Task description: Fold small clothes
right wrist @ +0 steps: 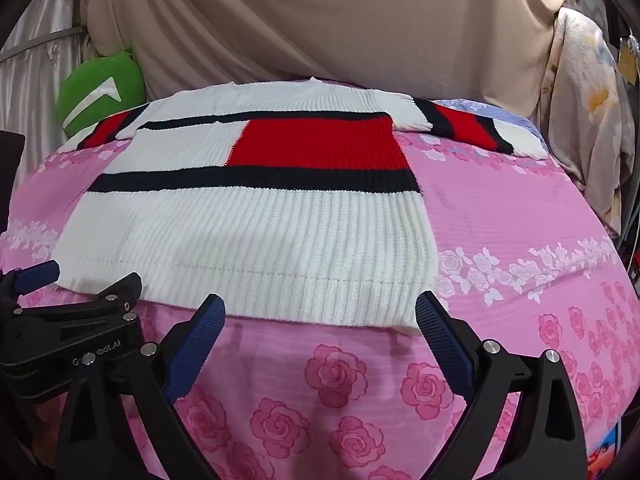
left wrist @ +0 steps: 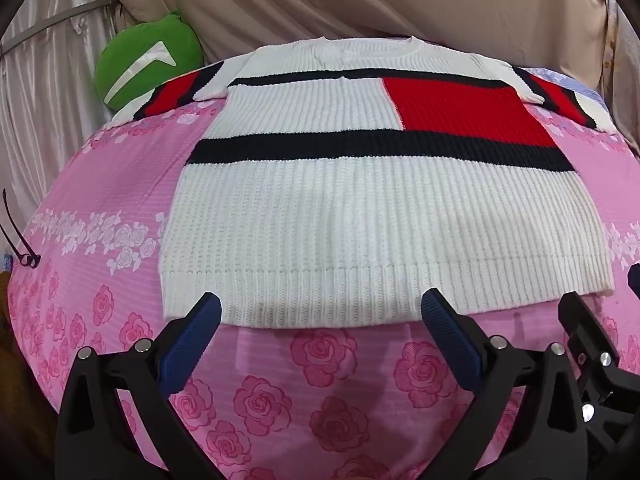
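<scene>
A white ribbed knit sweater point(left wrist: 360, 216) with black bands and a red block lies flat on the pink rose bedsheet point(left wrist: 280, 392), sleeves spread out, hem toward me. It also shows in the right wrist view point(right wrist: 248, 240). My left gripper point(left wrist: 322, 308) is open and empty, its blue pads just short of the hem's left part. My right gripper point(right wrist: 318, 310) is open and empty at the hem's right corner. Each gripper shows at the edge of the other's view.
A green plush cushion point(left wrist: 148, 60) sits at the bed's far left. Beige curtains point(right wrist: 300, 20) hang behind the bed. A floral cloth point(right wrist: 588, 120) hangs at the right. A black cable tie point(left wrist: 18, 240) shows at the left edge.
</scene>
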Available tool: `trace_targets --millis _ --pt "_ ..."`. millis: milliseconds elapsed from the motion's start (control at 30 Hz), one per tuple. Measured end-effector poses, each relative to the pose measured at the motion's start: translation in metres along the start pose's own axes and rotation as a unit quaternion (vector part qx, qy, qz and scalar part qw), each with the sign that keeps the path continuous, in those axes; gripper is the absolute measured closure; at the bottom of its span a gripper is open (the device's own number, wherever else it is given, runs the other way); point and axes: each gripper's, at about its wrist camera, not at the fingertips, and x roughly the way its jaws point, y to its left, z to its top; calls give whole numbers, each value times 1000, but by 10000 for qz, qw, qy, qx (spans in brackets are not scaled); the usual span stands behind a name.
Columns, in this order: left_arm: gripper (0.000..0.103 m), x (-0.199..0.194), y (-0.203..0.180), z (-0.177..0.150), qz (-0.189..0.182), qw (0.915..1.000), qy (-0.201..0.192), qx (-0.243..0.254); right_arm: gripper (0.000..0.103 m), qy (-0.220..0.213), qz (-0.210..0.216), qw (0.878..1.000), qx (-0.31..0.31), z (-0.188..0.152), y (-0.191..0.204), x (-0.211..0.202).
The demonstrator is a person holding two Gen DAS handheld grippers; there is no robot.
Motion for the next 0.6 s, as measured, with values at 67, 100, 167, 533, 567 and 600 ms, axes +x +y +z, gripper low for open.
trace_targets --millis 67,100,167,533,567,600 --pt "5 -1 -2 0 52 10000 -11 2 9 15 23 10000 8 0 -1 1" --pt "5 -1 -3 0 59 10000 -6 4 9 20 30 10000 9 1 -1 1" --pt "5 0 -2 -1 72 10000 9 -1 9 19 28 10000 15 1 -1 1" --pt "5 3 -2 -3 148 9999 21 29 9 18 40 10000 45 -1 -1 3" --pt "5 3 -2 -3 152 9999 22 31 9 13 40 10000 41 -1 -2 3" --pt "5 3 -2 -3 157 9999 24 34 9 13 36 10000 44 -1 -2 3"
